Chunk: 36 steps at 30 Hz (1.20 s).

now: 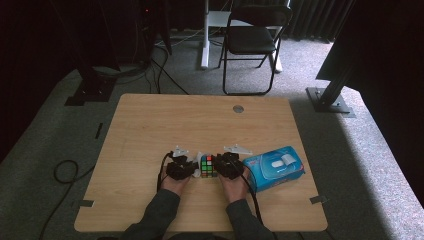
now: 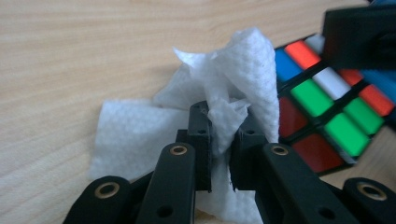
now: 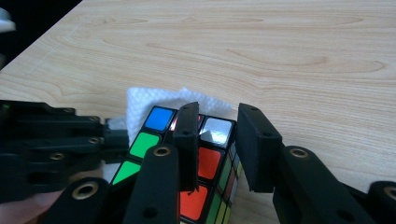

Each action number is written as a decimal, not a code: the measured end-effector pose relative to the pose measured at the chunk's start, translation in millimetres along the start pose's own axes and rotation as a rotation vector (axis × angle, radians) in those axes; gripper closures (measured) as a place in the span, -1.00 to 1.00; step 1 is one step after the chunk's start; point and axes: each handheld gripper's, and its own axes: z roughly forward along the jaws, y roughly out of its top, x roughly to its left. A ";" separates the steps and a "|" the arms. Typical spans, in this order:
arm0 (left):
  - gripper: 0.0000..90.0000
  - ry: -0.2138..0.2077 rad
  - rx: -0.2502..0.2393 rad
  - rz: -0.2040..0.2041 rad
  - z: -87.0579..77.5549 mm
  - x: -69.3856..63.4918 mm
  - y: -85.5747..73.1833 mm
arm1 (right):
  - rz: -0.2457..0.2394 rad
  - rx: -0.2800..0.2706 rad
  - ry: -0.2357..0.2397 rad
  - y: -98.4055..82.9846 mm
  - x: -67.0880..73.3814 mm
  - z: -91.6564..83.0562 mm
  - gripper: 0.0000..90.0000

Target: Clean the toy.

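A Rubik's cube [image 1: 208,167] lies on the wooden table [image 1: 200,120] between my two grippers. My left gripper [image 1: 195,167] [image 2: 224,123] is shut on a crumpled white tissue [image 2: 243,65], which stands up from its jaws right beside the cube [image 2: 327,107]. The tissue [image 3: 140,100] also spreads flat under the cube's far left corner. My right gripper [image 1: 220,165] [image 3: 218,109] is at the cube's right side with its jaws apart. One jaw lies over the cube's [image 3: 210,163] top face and the other stands just off its right side. They do not clamp it.
A blue pack of wipes [image 1: 274,167] lies on the table just right of my right hand. A round grommet [image 1: 238,108] sits near the far edge. A black folding chair [image 1: 252,40] stands on the floor beyond the table.
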 end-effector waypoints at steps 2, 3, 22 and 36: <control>0.82 -0.013 -0.021 0.001 -7.0 -2.4 1.7 | 0.001 0.000 0.001 -0.1 -0.1 -0.1 0.56; 0.82 -0.021 -0.028 0.007 -10.4 -4.3 2.2 | 0.002 0.000 0.002 -0.1 -0.4 -0.1 0.56; 0.83 0.005 0.064 0.001 8.6 -3.5 -10.0 | 0.007 -0.001 0.002 0.1 -0.8 0.4 0.56; 0.81 -0.034 -0.043 -0.008 -23.5 -7.8 2.0 | 0.009 0.003 0.008 0.8 -1.6 0.7 0.56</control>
